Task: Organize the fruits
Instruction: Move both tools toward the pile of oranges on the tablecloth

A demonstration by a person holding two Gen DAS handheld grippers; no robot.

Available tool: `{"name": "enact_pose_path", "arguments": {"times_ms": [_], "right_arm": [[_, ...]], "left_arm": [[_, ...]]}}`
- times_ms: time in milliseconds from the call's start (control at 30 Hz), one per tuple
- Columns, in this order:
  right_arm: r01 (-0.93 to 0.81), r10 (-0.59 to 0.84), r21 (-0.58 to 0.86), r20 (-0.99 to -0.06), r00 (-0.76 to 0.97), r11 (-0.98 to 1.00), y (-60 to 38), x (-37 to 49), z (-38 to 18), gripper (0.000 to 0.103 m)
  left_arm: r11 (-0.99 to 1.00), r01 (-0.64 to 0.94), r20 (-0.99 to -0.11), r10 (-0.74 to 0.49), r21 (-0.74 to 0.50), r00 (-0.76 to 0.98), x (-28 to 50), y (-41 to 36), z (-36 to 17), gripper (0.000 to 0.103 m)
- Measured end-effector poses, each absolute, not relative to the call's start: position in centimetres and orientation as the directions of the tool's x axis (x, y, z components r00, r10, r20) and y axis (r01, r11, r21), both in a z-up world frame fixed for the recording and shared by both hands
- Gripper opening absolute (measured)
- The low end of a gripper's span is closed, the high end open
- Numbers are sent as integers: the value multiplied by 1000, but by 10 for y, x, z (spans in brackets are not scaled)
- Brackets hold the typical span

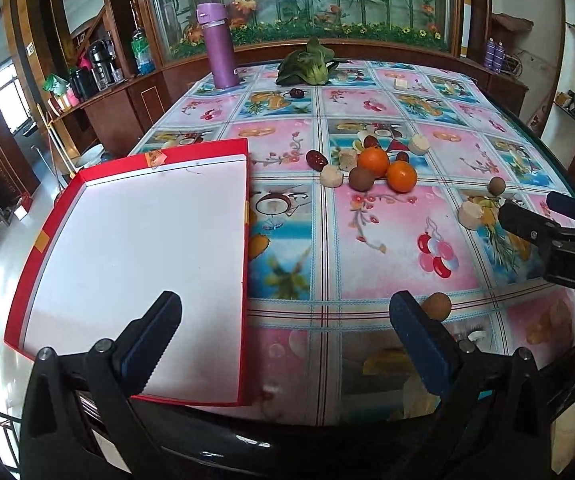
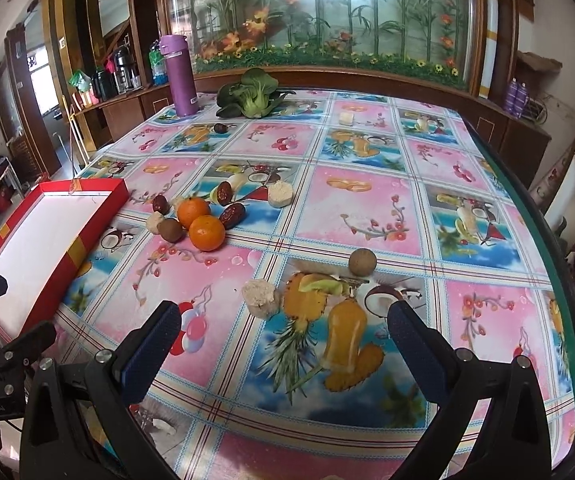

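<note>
A red tray (image 1: 67,200) with a white floor lies at the table's left edge, also in the right wrist view (image 2: 83,240). Two oranges (image 1: 401,176) (image 2: 206,232) sit mid-table among red dates (image 1: 316,159), a brown round fruit (image 1: 361,179) and pale chunks (image 1: 331,176). Another brown fruit (image 2: 362,261) and a pale chunk (image 2: 260,298) lie ahead of my right gripper (image 2: 283,328), which is open and holds nothing. My left gripper (image 1: 287,320) is open over the tray's near right corner. A brown fruit (image 1: 437,306) sits by its right finger.
A purple flask (image 1: 219,46) and a green leafy vegetable (image 1: 307,64) stand at the table's far end, with a dark fruit (image 1: 297,93) nearby. The flowered tablecloth (image 1: 367,248) covers the table. Shelves with bottles line the left wall.
</note>
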State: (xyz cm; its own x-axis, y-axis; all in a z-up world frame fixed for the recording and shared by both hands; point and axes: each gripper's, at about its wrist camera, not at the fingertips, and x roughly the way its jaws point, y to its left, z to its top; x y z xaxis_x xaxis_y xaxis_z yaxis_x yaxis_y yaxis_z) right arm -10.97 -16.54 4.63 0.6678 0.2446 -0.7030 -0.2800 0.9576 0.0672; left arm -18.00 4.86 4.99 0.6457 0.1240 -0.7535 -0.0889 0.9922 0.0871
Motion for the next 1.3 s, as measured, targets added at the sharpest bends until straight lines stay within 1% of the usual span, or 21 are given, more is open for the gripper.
{"name": "enact_pose_path", "arguments": {"times_ms": [333, 400, 567, 633, 767, 867, 933, 1033, 1100, 1133, 1200, 1267, 1300], "right_arm": [[-293, 257, 75, -710, 655, 953, -164, -109, 43, 102], [-298, 263, 80, -713, 650, 951, -164, -107, 42, 100], [-322, 289, 99, -729, 621, 942, -161, -101, 36, 82], [-327, 294, 104, -732, 614, 939, -162, -98, 35, 79], [-336, 311, 117, -730, 609, 934, -163, -94, 34, 79], [-354, 350, 154, -720, 599, 923, -161, -83, 41, 79], [-378, 379, 174, -721, 580, 909, -154, -73, 46, 78], [-426, 407, 177, -733, 545, 887, -135, -60, 45, 78], [-453, 401, 152, -749, 527, 879, -121, -54, 40, 78], [-459, 396, 142, -755, 522, 877, -116, -52, 37, 78], [-482, 404, 144, -768, 496, 864, -106, -45, 30, 74], [-482, 393, 137, -782, 483, 865, -101, -36, 25, 67], [-478, 386, 134, -788, 480, 868, -100, -31, 22, 66]], "left_arm": [[996, -56, -764, 93, 74, 639, -180, 40, 45, 103], [997, -45, -769, 79, 66, 635, -180, 38, 44, 103], [998, -8, -775, 49, 57, 631, -177, 30, 41, 103], [999, 8, -780, 36, 52, 625, -175, 26, 40, 103], [999, 32, -793, 13, 41, 610, -169, 22, 38, 103], [999, 32, -792, 15, 44, 611, -157, 26, 47, 103], [998, 25, -774, 34, 64, 632, -145, 32, 59, 103], [992, 18, -745, 84, 129, 661, -121, 43, 74, 103], [983, 4, -743, 134, 181, 655, -106, 51, 77, 103], [982, 11, -745, 134, 187, 653, -101, 55, 77, 103], [978, 28, -753, 142, 208, 642, -91, 61, 75, 103], [973, 50, -762, 144, 226, 632, -82, 66, 73, 103], [972, 69, -768, 132, 223, 627, -77, 67, 72, 103]]}}
